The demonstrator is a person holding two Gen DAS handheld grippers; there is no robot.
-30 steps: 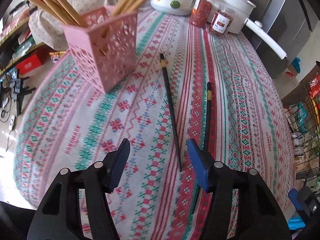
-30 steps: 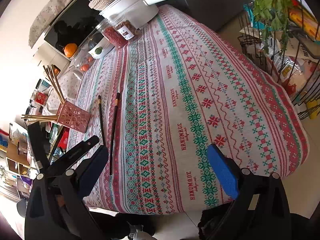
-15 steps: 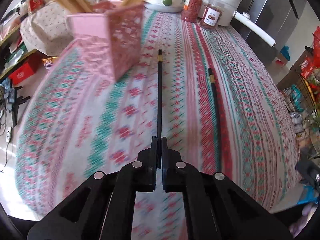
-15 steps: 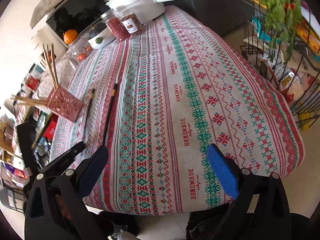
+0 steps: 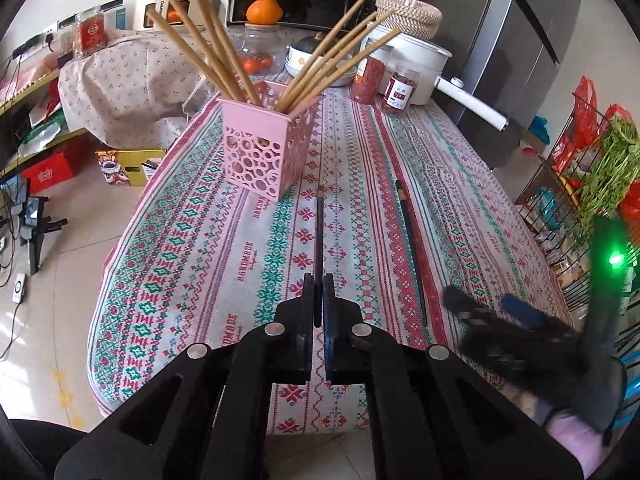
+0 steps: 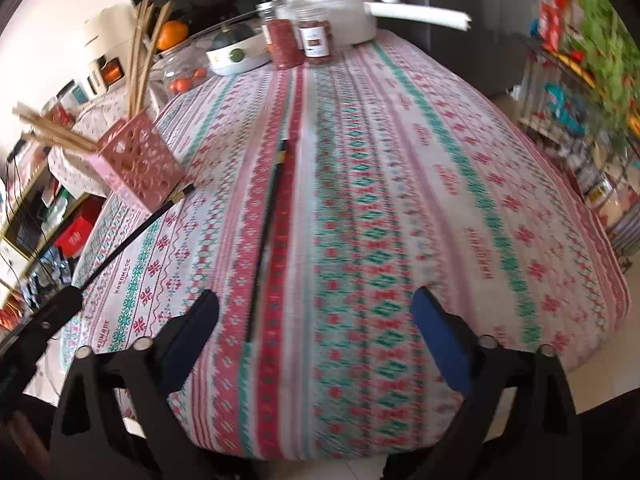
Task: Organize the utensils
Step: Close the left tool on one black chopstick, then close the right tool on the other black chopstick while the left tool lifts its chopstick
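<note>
My left gripper [image 5: 318, 292] is shut on a black chopstick [image 5: 319, 236] and holds it above the patterned tablecloth [image 5: 192, 240], tip toward the pink perforated holder [image 5: 264, 148]. The holder has several wooden chopsticks [image 5: 208, 44] in it. A second black chopstick [image 5: 412, 256] lies on the cloth to the right. My right gripper [image 6: 314, 312] is open and empty, just behind the near end of that lying chopstick [image 6: 268, 232]. The held chopstick [image 6: 132, 236], the holder [image 6: 136, 164] and the left gripper [image 6: 44, 320] show at left in the right wrist view.
Two jars of red goods [image 5: 382, 80], a white pot with a long handle [image 5: 420, 60] and a white dish [image 5: 304, 58] stand at the table's far end. A wire rack with greens [image 5: 600, 168] stands right of the table. Boxes [image 5: 124, 164] lie on the floor at left.
My left gripper closed on the left black chopstick and lifted it off the cloth. My right gripper moved left and closer to the second chopstick, still open.
</note>
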